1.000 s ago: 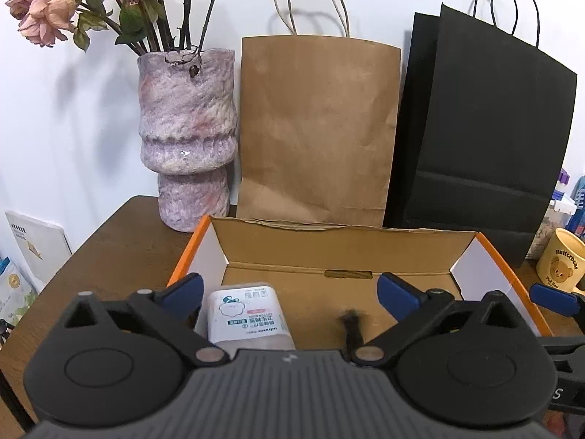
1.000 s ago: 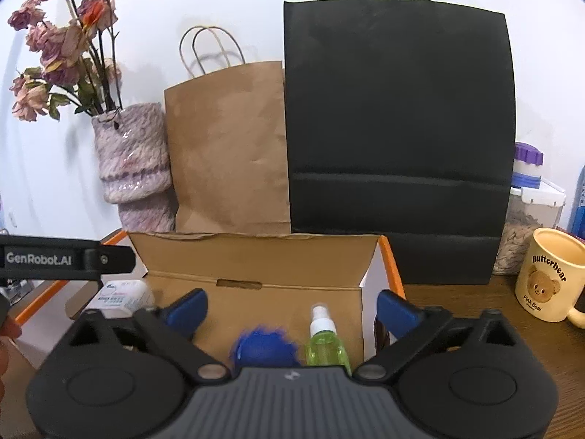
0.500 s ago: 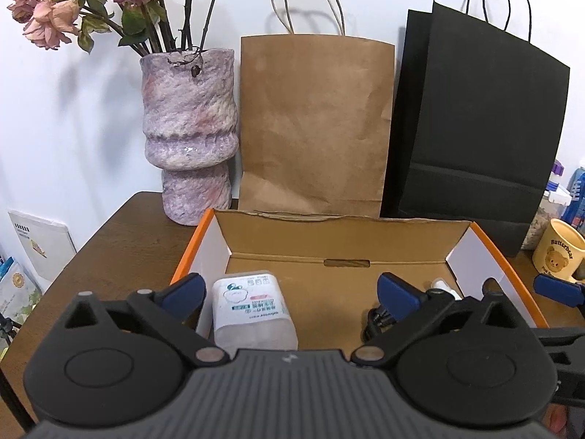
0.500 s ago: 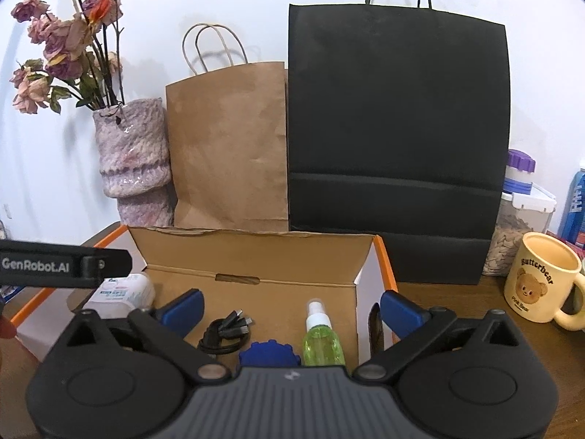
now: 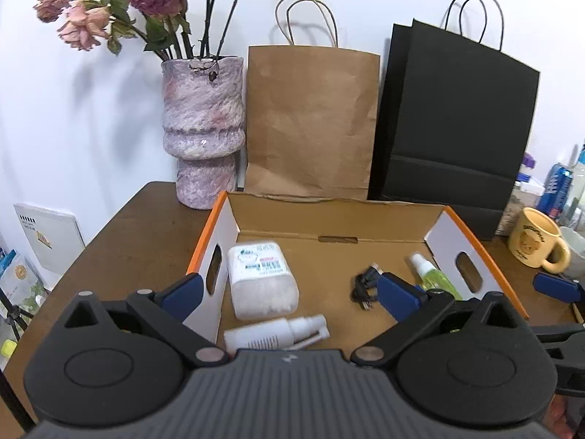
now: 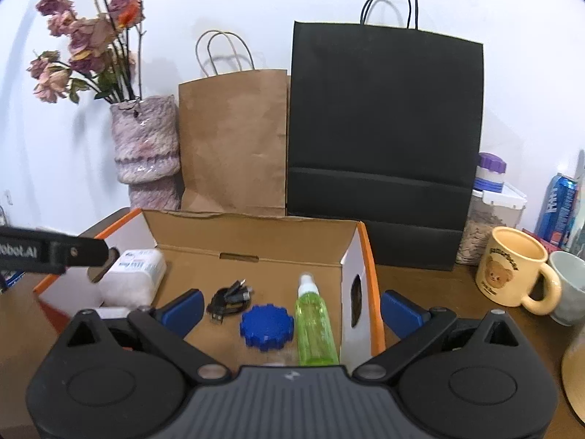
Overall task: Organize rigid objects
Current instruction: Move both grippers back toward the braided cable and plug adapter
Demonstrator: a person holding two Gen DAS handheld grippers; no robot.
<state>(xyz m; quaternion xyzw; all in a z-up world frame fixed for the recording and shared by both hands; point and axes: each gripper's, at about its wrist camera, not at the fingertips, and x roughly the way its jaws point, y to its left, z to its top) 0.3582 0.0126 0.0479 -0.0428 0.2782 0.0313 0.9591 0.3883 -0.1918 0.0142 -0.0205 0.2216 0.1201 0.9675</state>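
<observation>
Both hand-held grippers (image 5: 289, 291) (image 6: 290, 309) agape — empty

I see a mottled pink vase (image 5: 202, 135) of dried roses (image 5: 109, 11); beside it a brown paper bag (image 5: 310, 124) and black paper bag (image 6: 384, 139); a yellow bear mug (image 6: 512, 267); possibly a blue drink can (image 6: 557, 205).

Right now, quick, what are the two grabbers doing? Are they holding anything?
Left gripper: open, holding nothing, above the box.
Right gripper: open, holding nothing, above the same box.
</observation>
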